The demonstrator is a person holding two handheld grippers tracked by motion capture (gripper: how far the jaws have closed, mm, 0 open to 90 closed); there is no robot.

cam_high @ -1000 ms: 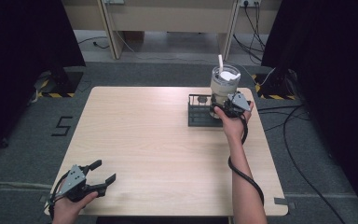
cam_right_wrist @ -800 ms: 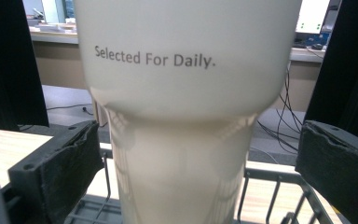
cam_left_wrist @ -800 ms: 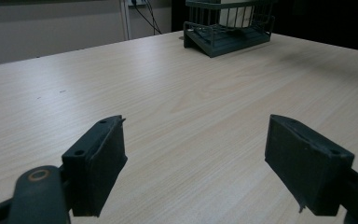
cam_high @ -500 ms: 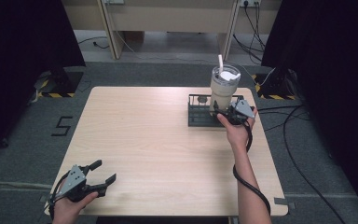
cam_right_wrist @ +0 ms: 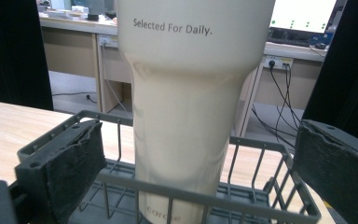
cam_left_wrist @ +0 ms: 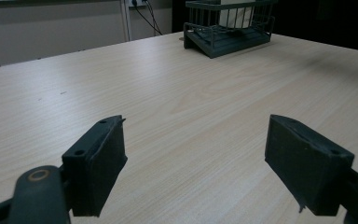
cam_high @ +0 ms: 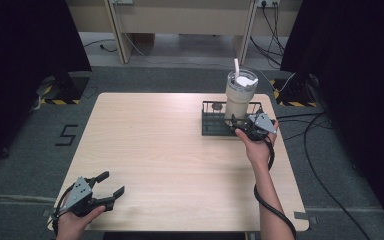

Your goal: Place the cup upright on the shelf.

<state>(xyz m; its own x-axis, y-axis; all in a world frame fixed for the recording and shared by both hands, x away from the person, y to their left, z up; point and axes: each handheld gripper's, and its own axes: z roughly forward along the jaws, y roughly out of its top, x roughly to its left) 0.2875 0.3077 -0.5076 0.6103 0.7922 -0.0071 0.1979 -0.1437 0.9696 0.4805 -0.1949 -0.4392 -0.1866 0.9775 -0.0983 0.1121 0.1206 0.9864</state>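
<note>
A tall cream tumbler (cam_high: 239,97) (cam_right_wrist: 186,93) with a lid and a white straw stands upright in a dark wire basket (cam_high: 210,125) (cam_right_wrist: 261,144) at the table's far right. My right gripper (cam_high: 241,125) (cam_right_wrist: 191,172) is open at the basket's near rim, its jaws spread wide on either side of the tumbler's base without touching it. Low over the table's near left corner, my left gripper (cam_high: 111,186) (cam_left_wrist: 193,172) is open with nothing between its jaws. The basket (cam_left_wrist: 228,28) shows far off in the left gripper view.
The light wooden table (cam_high: 165,150) has bare surface between the two grippers. A cable (cam_high: 267,200) trails from the right gripper along the forearm. Desks and wall sockets (cam_right_wrist: 279,60) stand beyond the table's far edge.
My right gripper has drawn back from the tumbler toward the basket's near edge, and its jaws are now apart. The left gripper has stayed put.
</note>
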